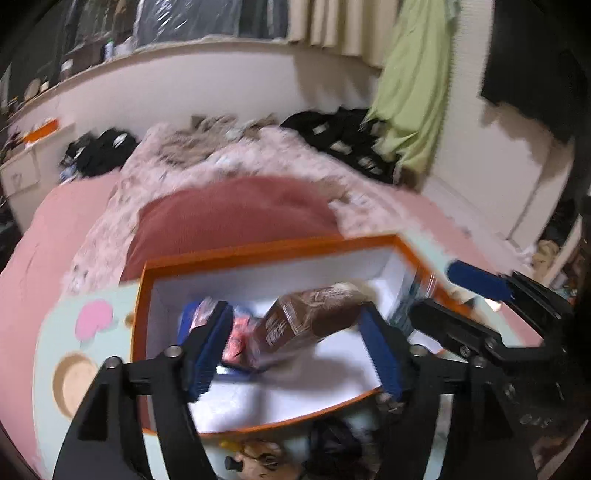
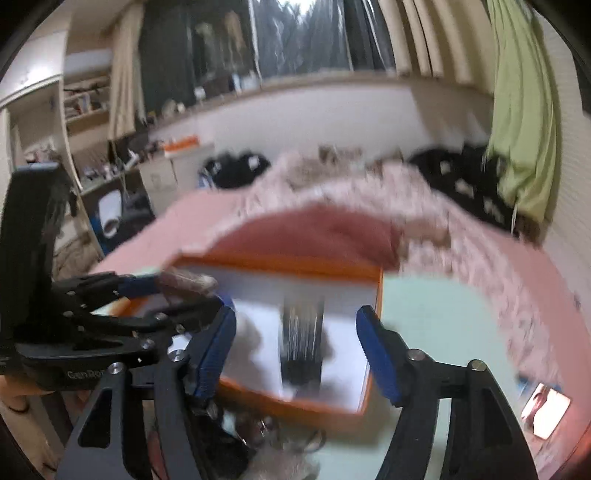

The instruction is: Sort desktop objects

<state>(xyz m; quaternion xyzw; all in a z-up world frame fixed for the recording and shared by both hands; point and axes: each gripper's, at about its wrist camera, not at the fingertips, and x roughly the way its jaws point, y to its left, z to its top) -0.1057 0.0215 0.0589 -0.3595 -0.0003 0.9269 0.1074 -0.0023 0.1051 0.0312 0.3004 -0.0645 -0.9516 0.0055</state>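
Both tongs, left point(image 1: 295, 347) and right point(image 2: 297, 350), gape empty over orange-rimmed box point(image 1: 258, 254); packet point(image 1: 310, 317) print unreadable.

A lived-in bedroom at home

A bed point(image 1: 66, 221) with a pink sheet and rumpled blanket point(image 1: 207, 162), curtains point(image 2: 424, 33) over a dark window, a green garment point(image 1: 413, 92) hanging, cluttered shelves point(image 2: 85, 107).

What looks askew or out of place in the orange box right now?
The brown packet sits tilted in the orange box, propped on a red-and-blue packet rather than lying flat. A dark item in the right wrist view is too blurred to judge.
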